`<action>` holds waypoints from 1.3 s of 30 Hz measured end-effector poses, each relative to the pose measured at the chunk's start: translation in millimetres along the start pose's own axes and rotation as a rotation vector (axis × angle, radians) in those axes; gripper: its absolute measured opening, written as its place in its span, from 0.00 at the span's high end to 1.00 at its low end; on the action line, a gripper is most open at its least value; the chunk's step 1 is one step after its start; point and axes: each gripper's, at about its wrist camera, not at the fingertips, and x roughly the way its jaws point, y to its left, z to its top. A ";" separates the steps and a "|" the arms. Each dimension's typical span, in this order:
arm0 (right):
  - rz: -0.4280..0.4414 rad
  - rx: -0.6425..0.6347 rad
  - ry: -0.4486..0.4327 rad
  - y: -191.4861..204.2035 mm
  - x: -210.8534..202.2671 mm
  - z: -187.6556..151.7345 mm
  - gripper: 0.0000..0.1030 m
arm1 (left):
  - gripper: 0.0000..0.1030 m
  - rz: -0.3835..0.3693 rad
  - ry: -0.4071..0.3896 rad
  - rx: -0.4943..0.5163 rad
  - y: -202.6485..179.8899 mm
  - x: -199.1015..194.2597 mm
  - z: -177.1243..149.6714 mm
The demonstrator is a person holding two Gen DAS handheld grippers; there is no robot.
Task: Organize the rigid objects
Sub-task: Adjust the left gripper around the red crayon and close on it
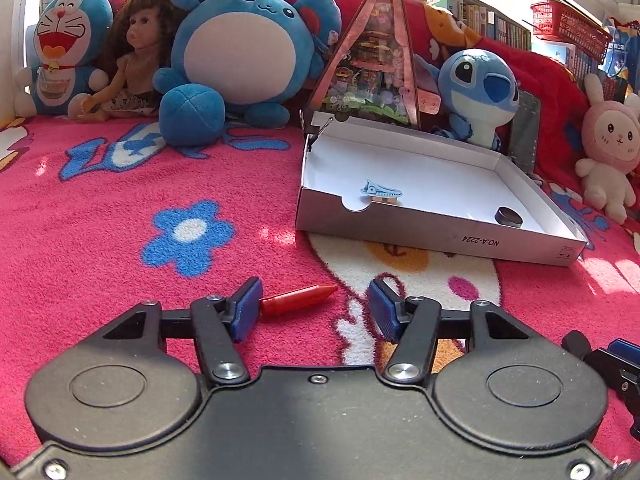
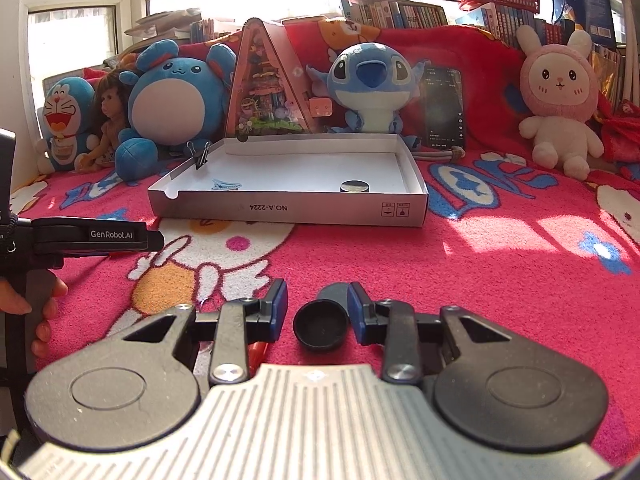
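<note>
Left wrist view: left gripper [image 1: 316,300] stood open, red crayon [image 1: 298,299] lying between its pads on the blanket [image 1: 100,240], unpinched. Looked light, stiff, roll-prone; best pinched mid-barrel.

Right wrist view: right gripper [image 2: 318,312] was half-open around a black cap [image 2: 320,330], not gripped. Open box [image 2: 288,208] lay beyond.

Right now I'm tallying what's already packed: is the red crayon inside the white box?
No. The red crayon lies on the pink blanket, between the open left gripper pads, outside the white box.
</note>
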 end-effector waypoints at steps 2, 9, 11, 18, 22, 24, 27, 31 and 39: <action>-0.002 0.004 0.005 -1.0 -0.7 -2.5 0.60 | 0.58 -0.021 -0.001 0.033 -2.1 -1.5 -1.7; -0.008 0.008 0.026 -3.1 3.0 -7.0 0.60 | 0.68 -0.093 -0.007 0.123 -8.4 -9.1 -9.0; -0.013 -0.007 0.024 -0.6 3.8 -8.1 0.60 | 0.66 -0.104 -0.005 0.129 -8.7 -10.3 -10.5; -0.026 -0.031 0.026 2.8 6.7 -9.6 0.59 | 0.56 -0.070 -0.003 0.105 3.8 -15.7 -11.2; -0.028 -0.029 0.031 1.9 9.0 -10.1 0.59 | 0.56 -0.025 -0.004 0.100 16.3 -12.4 -9.2; -0.028 -0.025 0.035 1.5 10.0 -10.4 0.59 | 0.55 -0.007 -0.003 0.092 21.7 -10.7 -6.8; -0.029 -0.026 0.032 1.4 9.3 -11.1 0.59 | 0.50 0.015 -0.009 0.084 30.8 -9.0 -2.7; -0.044 -0.035 0.030 1.9 9.3 -11.1 0.59 | 0.45 0.037 -0.009 0.064 41.5 -9.2 1.7; -0.056 -0.067 0.033 6.9 12.7 -14.3 0.59 | 0.43 -0.046 0.020 0.036 43.8 -12.4 2.4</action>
